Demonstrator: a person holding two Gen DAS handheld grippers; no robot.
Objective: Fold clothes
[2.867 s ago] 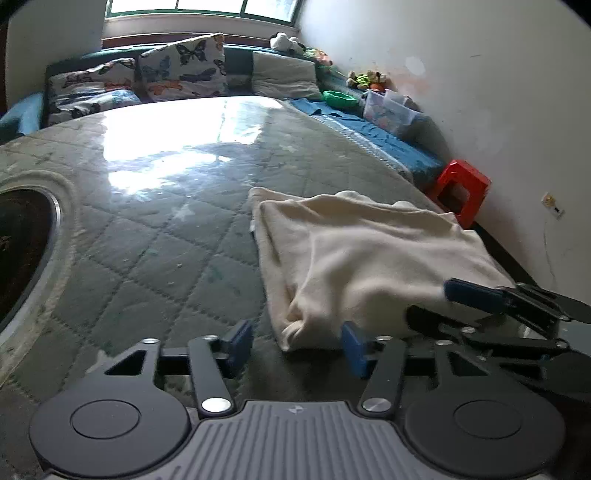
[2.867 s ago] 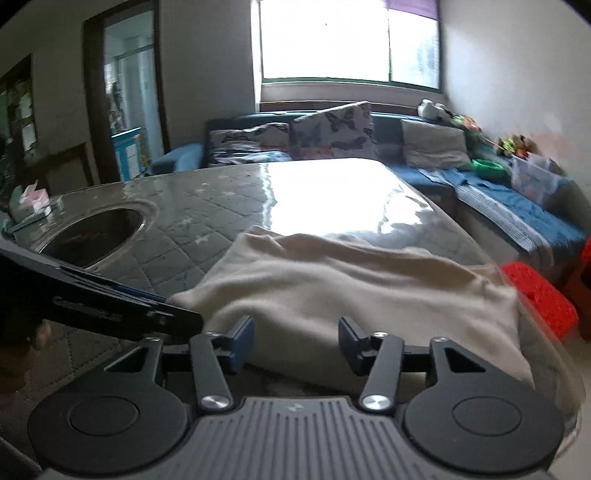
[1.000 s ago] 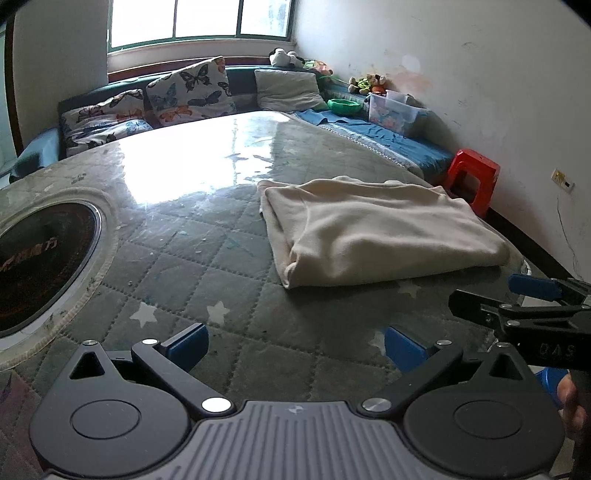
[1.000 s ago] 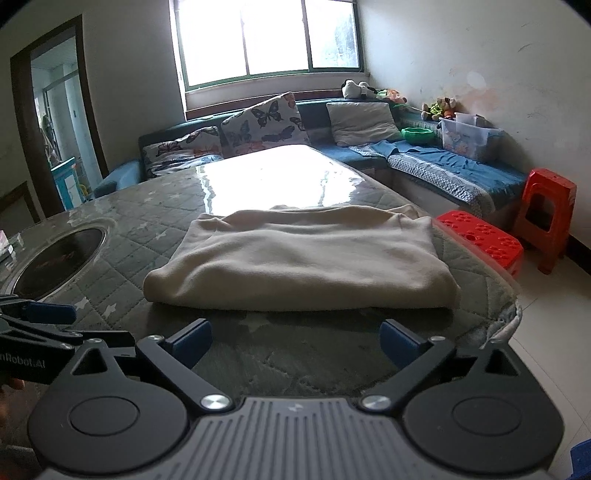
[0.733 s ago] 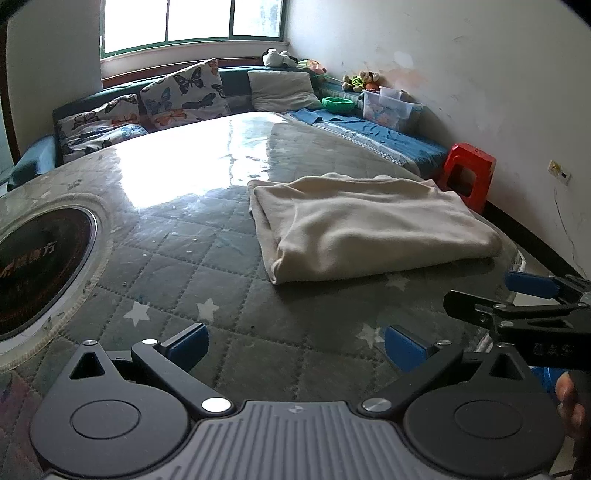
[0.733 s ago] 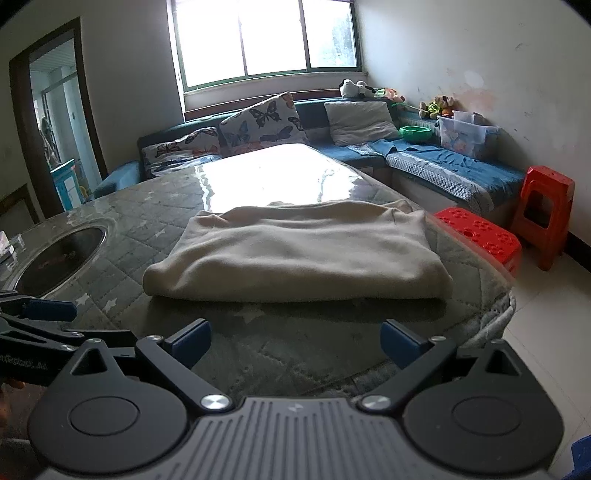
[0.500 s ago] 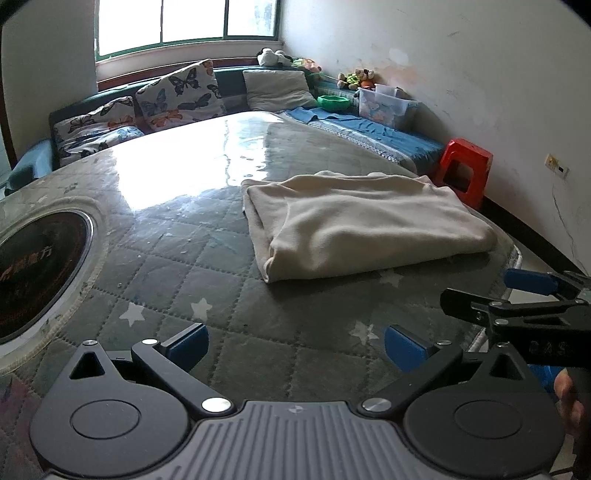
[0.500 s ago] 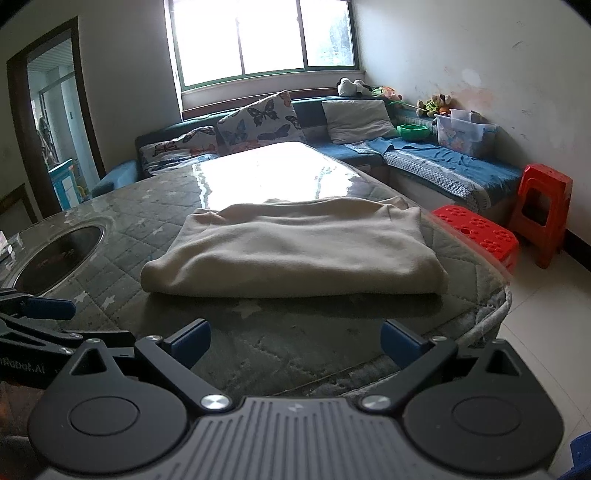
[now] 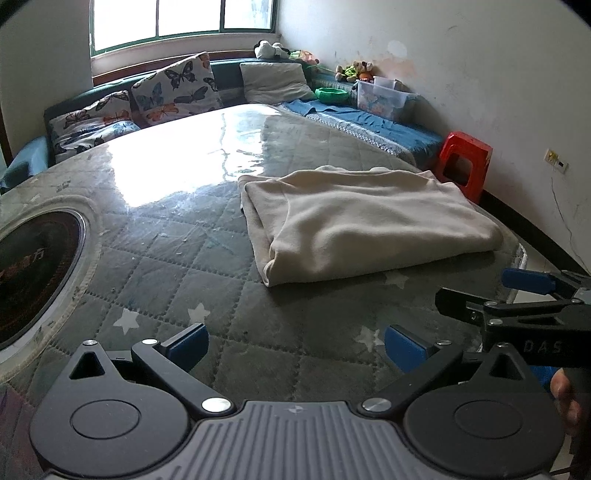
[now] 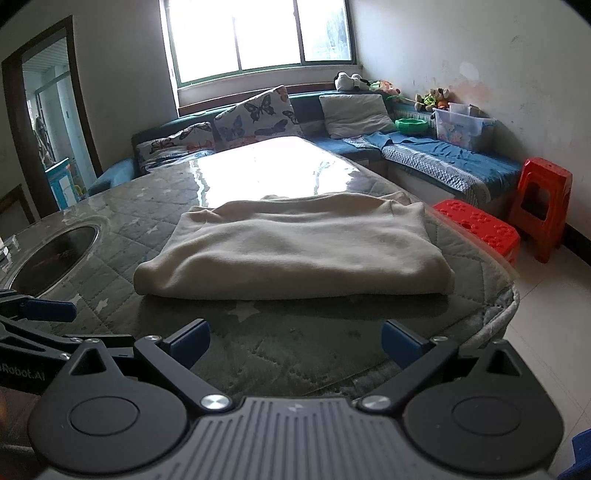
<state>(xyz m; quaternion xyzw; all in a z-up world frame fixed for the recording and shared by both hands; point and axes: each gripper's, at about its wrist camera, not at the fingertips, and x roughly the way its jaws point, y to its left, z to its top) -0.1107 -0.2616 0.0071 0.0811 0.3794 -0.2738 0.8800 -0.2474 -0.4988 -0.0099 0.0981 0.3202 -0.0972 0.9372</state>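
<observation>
Right wrist view: cream garment [image 10: 295, 247] folded on tabletop [image 10: 295, 343], dead ahead, long axis crosswise | right tongs [image 10: 295, 341] nearer, spread, empty; left tongs [image 9: 295, 343] spread, garment ahead-right

Bright window [image 10: 258, 33], blue corner sofa [image 10: 443, 158], red stool [image 10: 539, 206], white walls [image 9: 498, 74]

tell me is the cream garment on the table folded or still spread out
Folded. The cream garment lies as a compact rectangle with doubled layers along its left edge, on the quilted table; neither hand-held gripper touches it.
</observation>
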